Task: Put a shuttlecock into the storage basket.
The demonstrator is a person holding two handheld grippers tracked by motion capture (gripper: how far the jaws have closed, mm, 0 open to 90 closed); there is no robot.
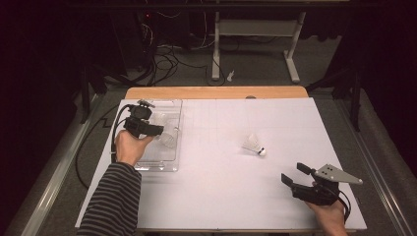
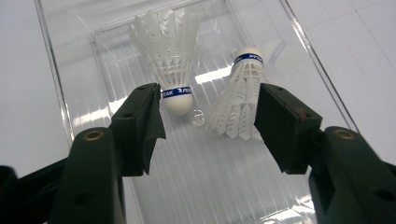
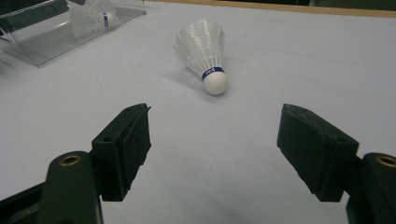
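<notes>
Two white shuttlecocks lie in a clear plastic tray (image 1: 162, 166) at the table's left. In the left gripper view one shuttlecock (image 2: 170, 51) points its cork toward me, and the other (image 2: 240, 93) points its cork away, its feathers close beside the right-hand jaw. My left gripper (image 2: 208, 98) hangs open over the tray (image 2: 74, 74), gripping nothing. A third shuttlecock (image 1: 254, 145) lies on its side on the white table (image 1: 221, 196), right of centre. My right gripper (image 1: 293, 173) rests open near the front right, aimed at that shuttlecock (image 3: 203, 51) with a gap between them.
The white sheet covers a wooden table whose back edge (image 1: 216, 92) shows. Beyond it are a white desk frame (image 1: 255, 44) and loose cables on the floor. In the right gripper view the tray (image 3: 42, 46) sits far off at upper left.
</notes>
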